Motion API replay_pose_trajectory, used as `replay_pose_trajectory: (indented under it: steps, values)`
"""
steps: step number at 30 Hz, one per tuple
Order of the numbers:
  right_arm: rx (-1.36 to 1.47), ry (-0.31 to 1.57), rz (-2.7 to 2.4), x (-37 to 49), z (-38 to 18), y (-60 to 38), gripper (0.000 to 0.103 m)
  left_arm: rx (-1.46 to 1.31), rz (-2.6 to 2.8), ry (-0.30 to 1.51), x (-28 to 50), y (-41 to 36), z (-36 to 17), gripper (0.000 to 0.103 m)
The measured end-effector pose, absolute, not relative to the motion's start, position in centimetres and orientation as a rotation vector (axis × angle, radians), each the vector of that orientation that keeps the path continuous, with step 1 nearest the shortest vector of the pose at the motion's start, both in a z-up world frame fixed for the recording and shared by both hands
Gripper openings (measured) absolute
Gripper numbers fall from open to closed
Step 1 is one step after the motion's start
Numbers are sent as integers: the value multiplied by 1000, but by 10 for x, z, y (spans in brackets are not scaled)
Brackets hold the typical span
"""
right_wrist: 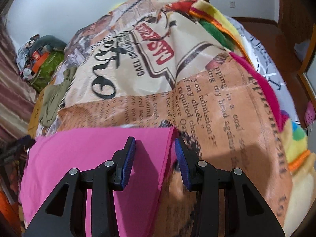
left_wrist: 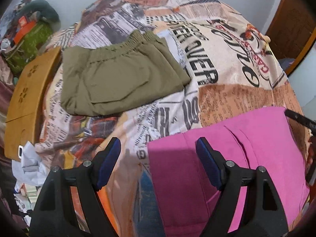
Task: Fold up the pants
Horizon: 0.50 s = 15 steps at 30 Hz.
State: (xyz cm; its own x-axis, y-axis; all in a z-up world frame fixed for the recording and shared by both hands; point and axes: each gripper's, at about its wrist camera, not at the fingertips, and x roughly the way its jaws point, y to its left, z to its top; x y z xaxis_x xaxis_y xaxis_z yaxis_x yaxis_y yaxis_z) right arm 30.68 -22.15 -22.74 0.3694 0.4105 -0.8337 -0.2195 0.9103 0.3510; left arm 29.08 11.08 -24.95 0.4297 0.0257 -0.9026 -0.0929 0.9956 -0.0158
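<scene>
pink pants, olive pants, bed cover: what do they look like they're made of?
Pink pants: looks like a soft matte knit, maybe cotton jersey; no sheen, smooth drape, sharp folded edge.
Olive pants: thin matte woven cloth, probably cotton or a blend; crisp creases, gathered elastic waistband.
Bed cover: printed, slightly glossy smooth fabric, possibly polyester; faint highlights on its wrinkles.
Fibre content can't be confirmed from looks alone.

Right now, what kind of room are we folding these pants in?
Most likely a bedroom at home. The pink pants lie on a newspaper-print bedspread over a bed, a colourful fleece blanket sits behind, and folded olive pants rest nearby.
</scene>
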Motion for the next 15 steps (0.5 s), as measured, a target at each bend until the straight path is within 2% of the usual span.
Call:
replay_pose_trajectory:
  steps: [5, 6, 8, 10, 12, 15]
  values:
    - [205, 1137, 455, 311, -238, -216, 37, -55, 60, 1124, 290, 108, -257, 79]
    - [193, 1126, 462, 309, -239, -214, 34, -43, 62, 1116, 290, 108, -258, 79]
    - [141, 1113, 472, 305, -241, -208, 16, -25, 67, 1108, 289, 107, -259, 76]
    - [103, 1110, 477, 302, -242, -202, 7, -11, 78, 1102, 288, 105, -260, 72]
    - [58, 1096, 466, 300, -242, -199, 6, 26, 122, 1087, 286, 103, -261, 68]
    - [13, 1091, 447, 299, -242, -197, 4, 30, 148, 1078, 283, 105, -264, 68]
